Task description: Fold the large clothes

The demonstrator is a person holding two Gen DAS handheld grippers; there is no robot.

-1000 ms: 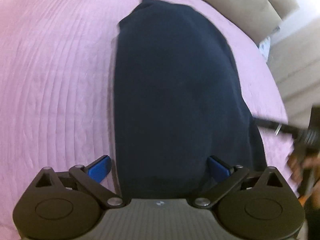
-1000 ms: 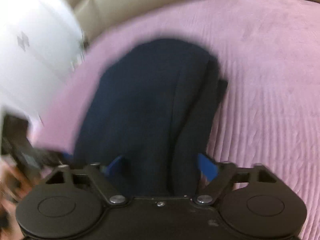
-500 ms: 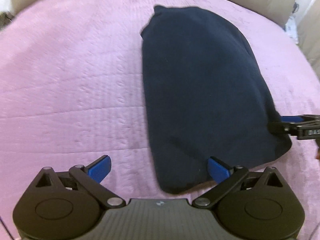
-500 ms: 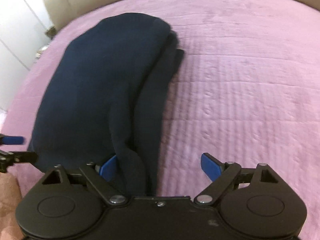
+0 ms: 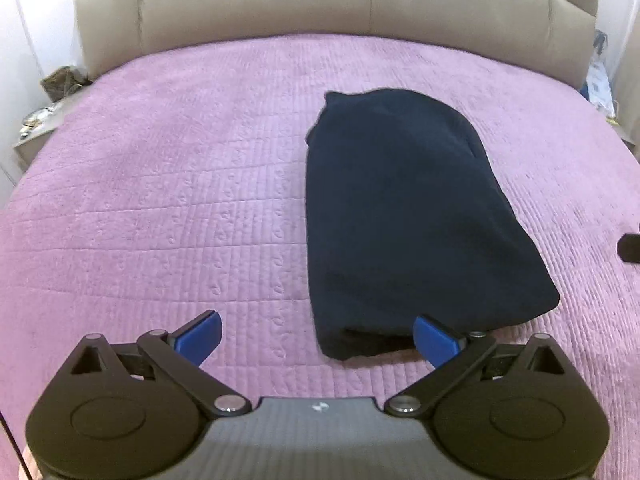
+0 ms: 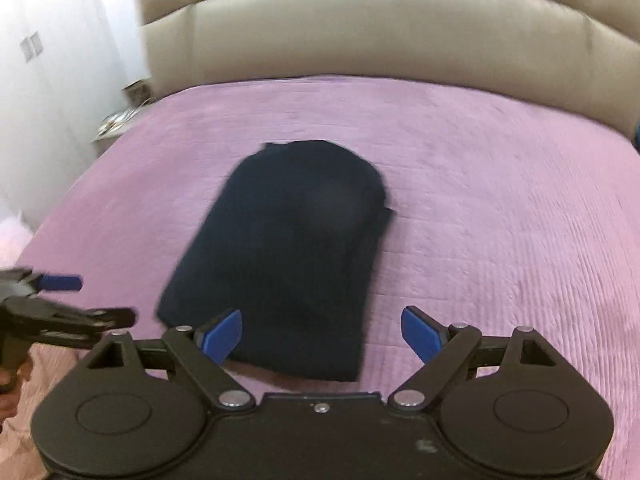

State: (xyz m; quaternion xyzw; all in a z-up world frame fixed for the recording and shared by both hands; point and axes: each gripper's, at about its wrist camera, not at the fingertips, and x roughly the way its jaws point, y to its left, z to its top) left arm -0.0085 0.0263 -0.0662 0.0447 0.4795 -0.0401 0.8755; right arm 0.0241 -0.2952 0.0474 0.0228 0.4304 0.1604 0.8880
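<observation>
A dark navy garment (image 5: 404, 216) lies folded into a long narrow bundle on the pink quilted bed (image 5: 160, 200). It also shows in the right wrist view (image 6: 292, 256). My left gripper (image 5: 316, 338) is open and empty, just short of the bundle's near end, with its right fingertip (image 5: 434, 340) at the cloth's edge. My right gripper (image 6: 322, 332) is open and empty over the bundle's near end. The left gripper also shows at the left of the right wrist view (image 6: 64, 300), off the cloth.
A beige padded headboard (image 5: 320, 4) runs along the far side of the bed. A nightstand with clutter (image 5: 44, 112) stands at the far left, by a white wall (image 6: 48, 72). Bags (image 5: 600, 80) sit at the far right.
Both grippers have pulled back and lifted away from the garment, which now lies smaller and farther off in both views. The bundle itself has stayed in place on the bed.
</observation>
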